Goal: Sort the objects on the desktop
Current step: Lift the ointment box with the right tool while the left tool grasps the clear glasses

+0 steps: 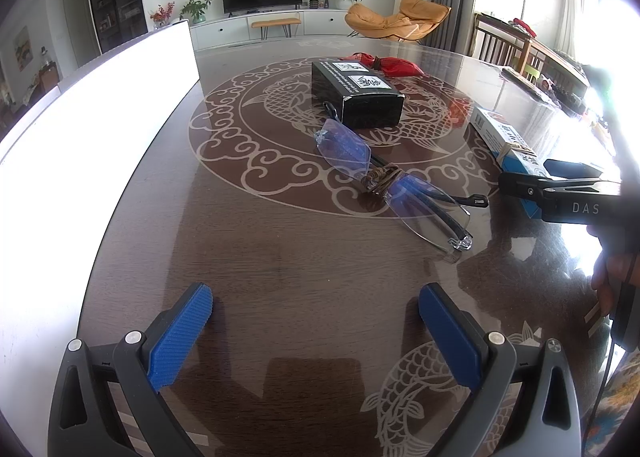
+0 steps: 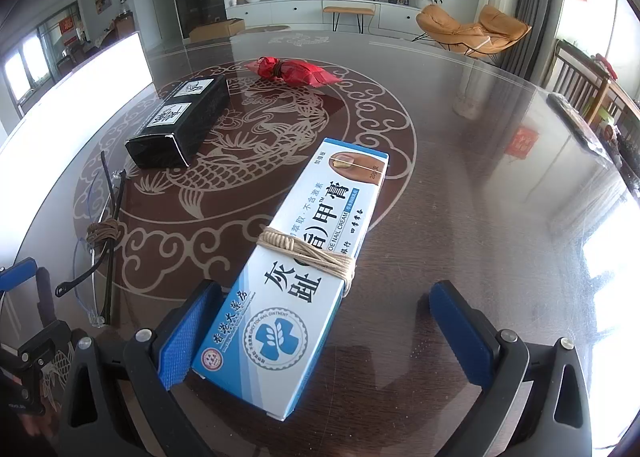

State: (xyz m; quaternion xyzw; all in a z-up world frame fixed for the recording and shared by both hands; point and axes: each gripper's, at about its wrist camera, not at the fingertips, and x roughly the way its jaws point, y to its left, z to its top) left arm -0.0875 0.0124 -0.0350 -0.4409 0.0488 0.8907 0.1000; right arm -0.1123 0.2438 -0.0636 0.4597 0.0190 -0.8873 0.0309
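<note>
A blue-and-white carton, long and rectangular with a band of pale twine wound around its middle, lies flat on the glossy dark tabletop with its near end between the fingers of the right tool. The tool's jaws stand wide apart; the carton's corner sits against or just beside the left ribbed blue pad, while the right pad is well clear of it.

The left tool hangs over bare tabletop, jaws likewise spread and holding nothing. Ahead of it lie rimless glasses with clear lenses and dark folded arms, bound at the bridge with brown cord. Beyond them rests a shiny black box with white labels on top, and past that a crinkled red packet tied at the waist.

The tabletop is brown under a reflective sheet, inlaid with a pale circular motif of fish and curling clouds. A bright white panel runs along its left edge.
</note>
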